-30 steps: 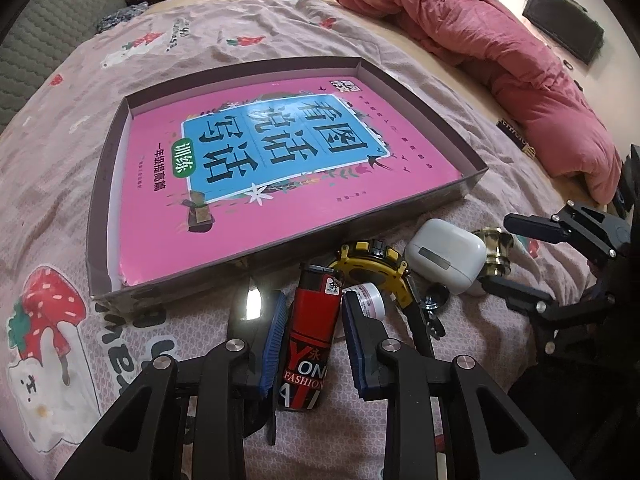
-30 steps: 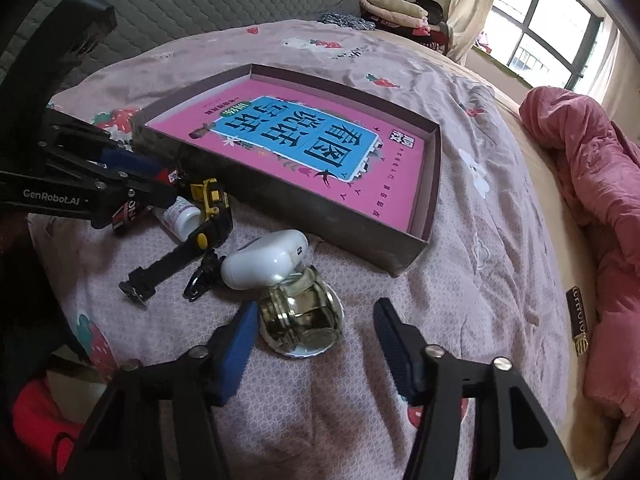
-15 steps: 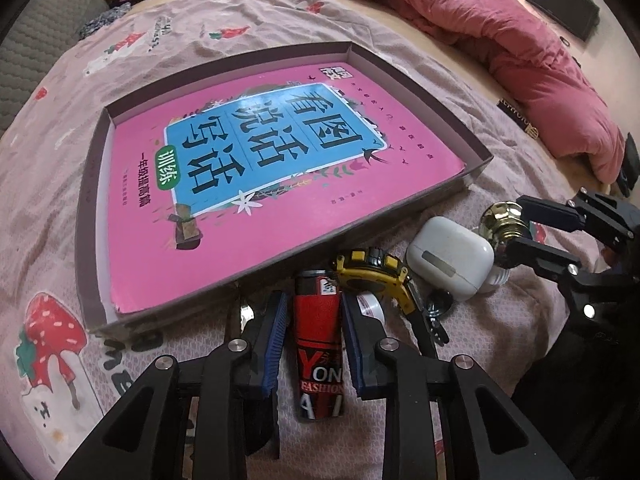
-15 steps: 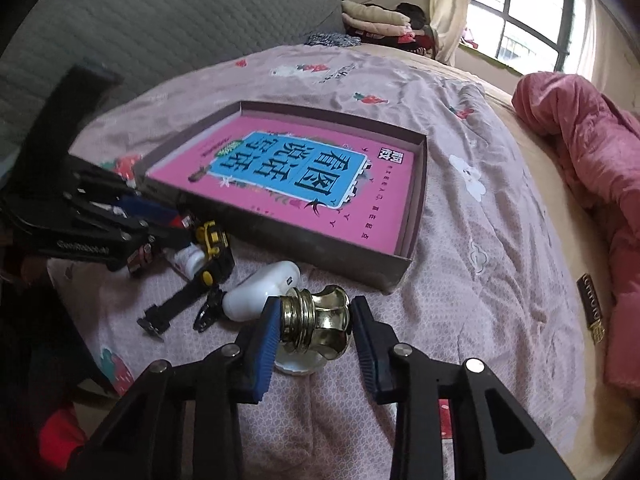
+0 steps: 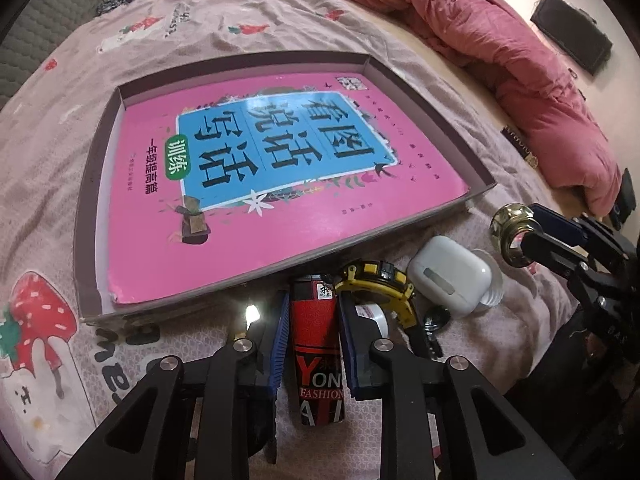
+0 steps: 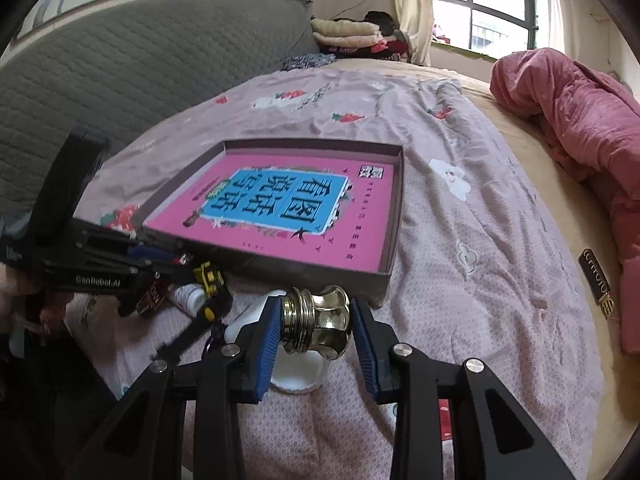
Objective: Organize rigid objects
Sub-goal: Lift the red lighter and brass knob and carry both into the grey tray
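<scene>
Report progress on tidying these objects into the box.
Done: only the pink book lies in the box. In hand: left tongs grip the red lighter; right tongs hold the brass knob. Left: white earbud case, yellow-black strap.

A pinkish-grey bedsheet printed with strawberries and small animals [image 6: 460, 240] covers the bed. A rumpled pink quilted duvet [image 5: 500, 64] lies along one side. A grey quilted headboard [image 6: 140, 72] rises behind, with folded clothes [image 6: 352, 34] stacked beside a dark-framed daylit window [image 6: 492, 4]. A black wall-mounted screen [image 5: 572, 32] hangs on the pale wall.
</scene>
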A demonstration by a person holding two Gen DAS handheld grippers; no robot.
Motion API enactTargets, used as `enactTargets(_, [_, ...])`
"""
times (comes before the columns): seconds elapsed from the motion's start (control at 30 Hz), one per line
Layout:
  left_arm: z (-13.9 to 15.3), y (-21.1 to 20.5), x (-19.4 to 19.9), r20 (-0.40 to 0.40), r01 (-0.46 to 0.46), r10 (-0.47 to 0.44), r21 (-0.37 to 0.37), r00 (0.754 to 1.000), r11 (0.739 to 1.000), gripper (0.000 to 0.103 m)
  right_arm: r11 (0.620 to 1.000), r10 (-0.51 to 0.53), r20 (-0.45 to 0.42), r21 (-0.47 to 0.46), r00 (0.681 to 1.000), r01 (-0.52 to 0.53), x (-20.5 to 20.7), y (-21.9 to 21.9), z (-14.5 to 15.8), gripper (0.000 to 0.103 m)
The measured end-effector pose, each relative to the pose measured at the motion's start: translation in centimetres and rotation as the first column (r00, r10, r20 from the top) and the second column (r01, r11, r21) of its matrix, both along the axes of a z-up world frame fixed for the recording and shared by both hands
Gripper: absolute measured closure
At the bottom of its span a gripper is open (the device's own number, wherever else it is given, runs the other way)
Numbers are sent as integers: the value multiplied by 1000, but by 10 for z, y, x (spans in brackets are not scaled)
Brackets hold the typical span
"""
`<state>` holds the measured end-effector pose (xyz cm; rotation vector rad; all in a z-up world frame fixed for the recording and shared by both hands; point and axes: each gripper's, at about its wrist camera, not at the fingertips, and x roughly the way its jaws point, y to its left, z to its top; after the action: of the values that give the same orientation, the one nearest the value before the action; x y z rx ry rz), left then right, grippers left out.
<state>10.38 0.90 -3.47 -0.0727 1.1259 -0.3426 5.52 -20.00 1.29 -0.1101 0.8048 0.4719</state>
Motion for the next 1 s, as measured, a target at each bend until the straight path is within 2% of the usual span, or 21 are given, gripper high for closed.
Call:
enactTargets(0.3, [22,9,-16,73,-43,46,-44,996,998,79,998,-11,27,67,1000,9,-1,-3,8,67])
enactTargets(0.63, [62,23,-31,238,-102,129,-119,963,988,79,987,-52,57,158,997,42,1,-7,15,67])
enactTargets(0.83, [62,41,-25,263,-151,185,-145,947,978,79,974,-74,37,218,997,64,10,-9,14,67])
enactTargets(1.0, [61,52,-15,299,-197,239,-165,924,967,79,972,-85,30,224,996,76,17,-6,11,67])
